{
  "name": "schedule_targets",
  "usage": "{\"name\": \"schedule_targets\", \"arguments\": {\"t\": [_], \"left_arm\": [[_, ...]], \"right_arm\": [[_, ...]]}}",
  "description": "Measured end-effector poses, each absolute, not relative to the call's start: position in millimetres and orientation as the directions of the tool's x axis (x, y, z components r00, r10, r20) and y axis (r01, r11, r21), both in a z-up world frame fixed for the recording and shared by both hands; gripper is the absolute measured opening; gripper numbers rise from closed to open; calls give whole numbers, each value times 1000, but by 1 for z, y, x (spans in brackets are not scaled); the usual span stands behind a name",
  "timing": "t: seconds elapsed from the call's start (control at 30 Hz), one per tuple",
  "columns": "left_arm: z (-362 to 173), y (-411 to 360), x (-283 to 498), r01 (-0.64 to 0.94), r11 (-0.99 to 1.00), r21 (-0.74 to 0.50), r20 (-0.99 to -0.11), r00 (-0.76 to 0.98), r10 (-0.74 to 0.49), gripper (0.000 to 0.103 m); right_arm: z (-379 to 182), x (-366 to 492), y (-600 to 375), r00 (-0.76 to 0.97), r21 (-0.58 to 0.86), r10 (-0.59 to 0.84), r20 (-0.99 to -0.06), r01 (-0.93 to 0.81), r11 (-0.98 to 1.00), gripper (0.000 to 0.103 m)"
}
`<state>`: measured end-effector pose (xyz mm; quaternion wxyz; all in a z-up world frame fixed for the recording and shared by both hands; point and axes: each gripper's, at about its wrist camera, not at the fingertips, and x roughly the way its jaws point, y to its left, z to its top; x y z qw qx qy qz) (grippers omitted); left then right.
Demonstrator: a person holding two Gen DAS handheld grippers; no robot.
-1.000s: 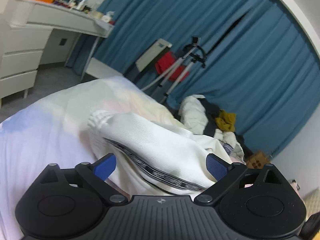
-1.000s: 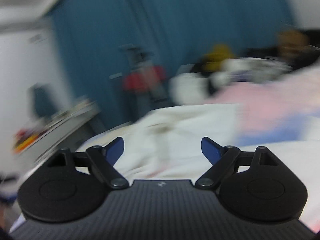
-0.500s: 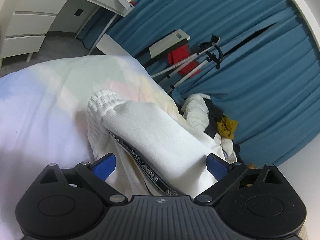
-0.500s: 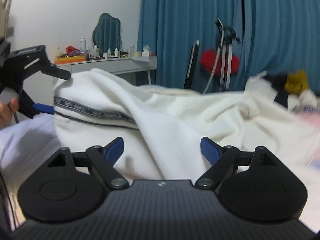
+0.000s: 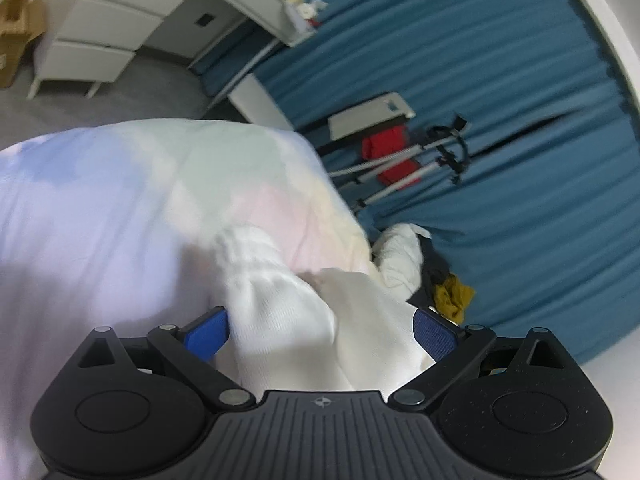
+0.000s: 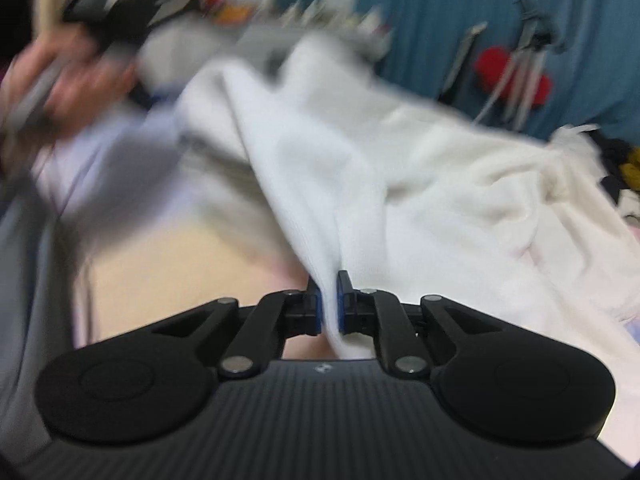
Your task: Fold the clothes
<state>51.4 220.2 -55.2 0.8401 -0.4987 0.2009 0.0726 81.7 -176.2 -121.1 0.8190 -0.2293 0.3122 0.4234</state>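
Only R view shows right tool (image 6: 329,300) pinching the white garment (image 6: 400,184); left tool (image 5: 320,330) wide open, one garment between pads.

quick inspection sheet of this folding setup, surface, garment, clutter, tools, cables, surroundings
surface: bed cover in pale pastel patches, soft and rumpled.
job's things: white garment spread across the bed, bunched, not folded yet.
clutter: heap of other clothes at the bed's far edge, white, dark and mustard pieces.
grippers: right tool shut on a fold of the white garment; left tool open, garment lying between its pads, not pinched. A hand shows blurred in the right wrist view.
cables: nothing seen.
surroundings: blue curtain, tripod with a red item beside it, white dresser, cardboard box.
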Motion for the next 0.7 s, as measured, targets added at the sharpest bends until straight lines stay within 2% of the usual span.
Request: {"name": "schedule_targets", "arguments": {"t": [0.03,0.1,0.23,0.33,0.4,0.47,0.53,0.57,0.6,0.7], "left_arm": [[-57,222,49,-349,488,-800,-434,898,-69,99],[-61,226,44,-404,481,-778,-484,874,-49,98],[-67,236,50,-442,472,-763,-516,856,-34,95],[-76,244,61,-482,453,-750,-543,839,-7,91],[-83,247,74,-499,434,-751,-562,827,-22,77],[-88,249,86,-503,429,-751,-571,820,-39,49],[-88,249,94,-498,453,-739,-574,818,-36,39],[-83,247,94,-494,479,-725,-571,821,-18,30],[-78,244,94,-490,506,-710,-567,823,2,29],[-54,229,92,-439,624,-647,-526,849,51,24]], "right_arm": [[-131,79,-175,393,-86,508,-767,-847,525,10],[-144,74,-174,375,-85,455,-808,-838,539,11],[-125,77,-185,376,10,517,-769,-802,597,14],[-107,84,-209,380,152,606,-699,-749,645,23],[-100,89,-226,392,252,659,-642,-703,665,37],[-90,100,-244,413,366,720,-558,-656,660,49],[-84,110,-262,433,472,772,-465,-617,630,57],[-84,114,-268,446,509,788,-425,-602,616,62],[-86,118,-270,470,516,776,-420,-580,630,62],[-94,127,-266,587,410,637,-499,-488,770,64]]}}
